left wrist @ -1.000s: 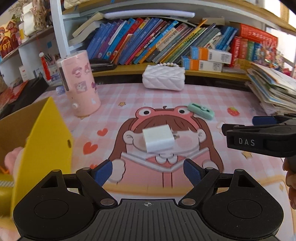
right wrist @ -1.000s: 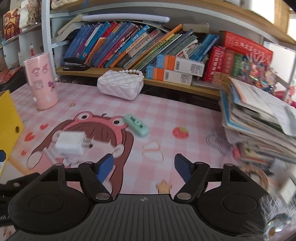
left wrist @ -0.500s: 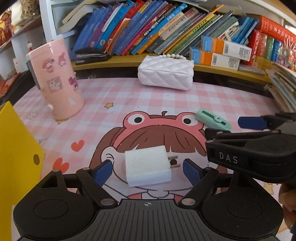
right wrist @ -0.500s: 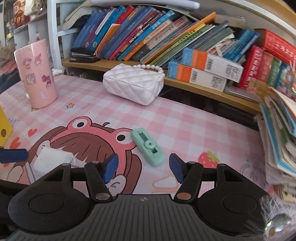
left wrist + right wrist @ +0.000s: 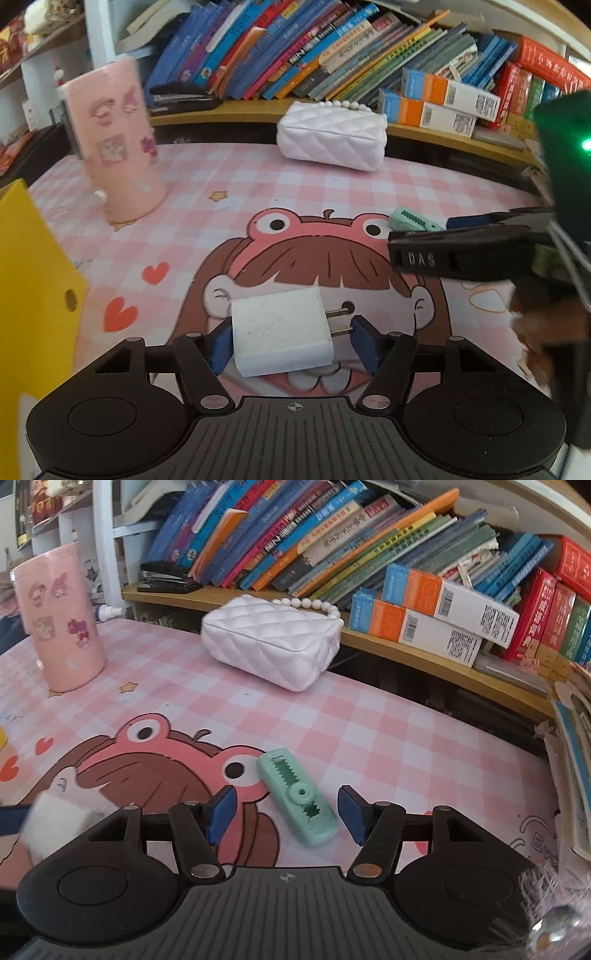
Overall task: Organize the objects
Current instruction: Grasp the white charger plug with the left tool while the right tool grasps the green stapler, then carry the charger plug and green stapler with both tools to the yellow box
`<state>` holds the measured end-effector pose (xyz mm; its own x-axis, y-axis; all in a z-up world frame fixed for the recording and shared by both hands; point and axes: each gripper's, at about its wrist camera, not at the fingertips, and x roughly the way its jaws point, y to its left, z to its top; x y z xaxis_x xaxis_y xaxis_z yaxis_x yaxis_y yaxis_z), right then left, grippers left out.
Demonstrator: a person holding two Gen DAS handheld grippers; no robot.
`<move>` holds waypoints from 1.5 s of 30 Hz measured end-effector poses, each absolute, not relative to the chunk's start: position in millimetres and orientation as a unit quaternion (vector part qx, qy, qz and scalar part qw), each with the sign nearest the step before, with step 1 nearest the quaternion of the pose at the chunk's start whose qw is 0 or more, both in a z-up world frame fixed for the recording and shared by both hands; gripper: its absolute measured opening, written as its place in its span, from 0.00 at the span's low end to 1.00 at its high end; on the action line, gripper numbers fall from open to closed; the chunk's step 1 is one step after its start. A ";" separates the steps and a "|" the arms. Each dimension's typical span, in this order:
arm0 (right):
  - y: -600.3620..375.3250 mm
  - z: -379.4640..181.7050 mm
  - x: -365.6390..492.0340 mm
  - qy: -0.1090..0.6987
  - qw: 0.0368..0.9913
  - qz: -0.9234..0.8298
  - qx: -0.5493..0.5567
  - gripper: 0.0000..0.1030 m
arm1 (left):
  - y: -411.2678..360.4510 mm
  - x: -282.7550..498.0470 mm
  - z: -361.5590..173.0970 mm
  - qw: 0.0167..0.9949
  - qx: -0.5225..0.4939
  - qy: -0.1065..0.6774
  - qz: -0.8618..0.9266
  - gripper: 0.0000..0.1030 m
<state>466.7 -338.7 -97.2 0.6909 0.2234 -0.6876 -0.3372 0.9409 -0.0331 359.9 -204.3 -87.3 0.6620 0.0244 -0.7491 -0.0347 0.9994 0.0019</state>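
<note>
A white plug adapter (image 5: pixel 280 332) lies on the pink cartoon mat between the blue pads of my left gripper (image 5: pixel 290 341). The jaws are open around it, the left pad near its side, the right pad by its two prongs. It shows blurred in the right wrist view (image 5: pixel 59 812). A mint green correction-tape dispenser (image 5: pixel 297 799) lies on the mat between the open pads of my right gripper (image 5: pixel 286 814), which hovers close over it. The right gripper also shows in the left wrist view (image 5: pixel 461 254), with the dispenser (image 5: pixel 412 219) just beyond it.
A yellow box wall (image 5: pixel 33 306) stands at the left. A pink cylinder cup (image 5: pixel 114 147) and a white quilted purse (image 5: pixel 332 136) stand further back. A shelf of books (image 5: pixel 332 535) runs along the rear. Stacked books (image 5: pixel 576 775) sit at the right.
Both grippers have moved forward and down. The adapter now sits between my left pads, which have narrowed. The green dispenser now sits between my right pads.
</note>
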 end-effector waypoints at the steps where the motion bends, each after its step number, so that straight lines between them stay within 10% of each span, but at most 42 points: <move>1: -340.3 -98.0 469.1 0.361 0.917 0.155 -0.073 0.57 | -200.9 354.2 -83.3 0.912 -0.013 0.410 0.015 0.64; 7: -345.5 -95.8 469.7 0.364 0.914 0.170 -0.055 0.22 | -187.5 327.9 -64.5 0.916 -0.035 0.399 0.015 0.64; 45: -266.3 -15.4 148.9 0.396 0.908 0.138 0.029 0.22 | -49.8 82.3 -10.7 0.932 -0.071 0.356 -0.008 0.64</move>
